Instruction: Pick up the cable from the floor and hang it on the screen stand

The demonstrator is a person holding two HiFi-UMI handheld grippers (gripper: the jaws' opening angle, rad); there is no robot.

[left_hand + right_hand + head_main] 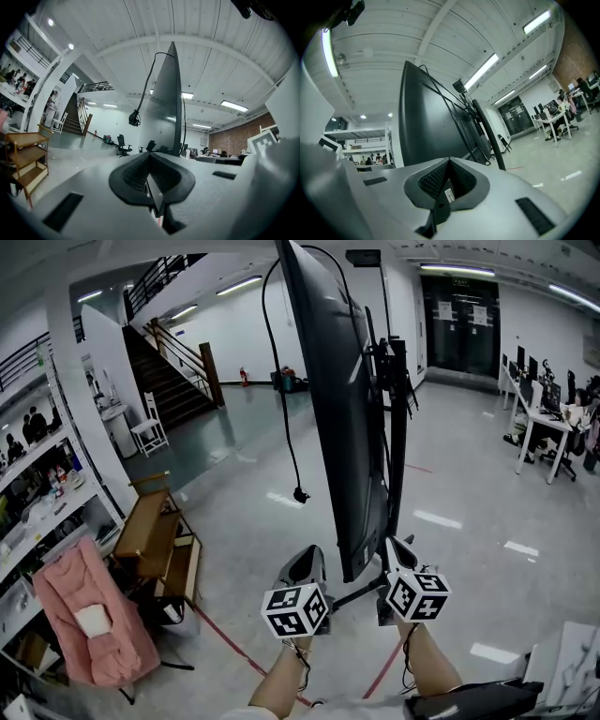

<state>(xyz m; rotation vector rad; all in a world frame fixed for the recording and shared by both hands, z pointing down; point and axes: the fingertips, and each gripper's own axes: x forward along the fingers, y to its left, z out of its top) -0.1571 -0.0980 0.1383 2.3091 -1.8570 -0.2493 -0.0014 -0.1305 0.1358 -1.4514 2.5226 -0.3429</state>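
A large black screen [336, 399] on its black stand [397, 437] shows edge-on just ahead of me. The black cable [277, 381] is draped over the screen's top edge, and its plug [301, 494] dangles free on the left side. In the left gripper view the cable [146, 86] and its plug [134, 118] hang beside the screen [171, 108]. My left gripper [305, 565] is low, below the plug, shut and empty. My right gripper [401, 549] is shut and empty beside the stand's base. Shut jaws show in both gripper views: left gripper [150, 155], right gripper [448, 160].
A wooden cart [155, 535] and a pink cloth over a chair [89, 620] stand at the left. Red tape [225, 638] runs across the floor. Stairs [173, 371] rise at the back left. Desks with seated people [553, 418] are at the far right.
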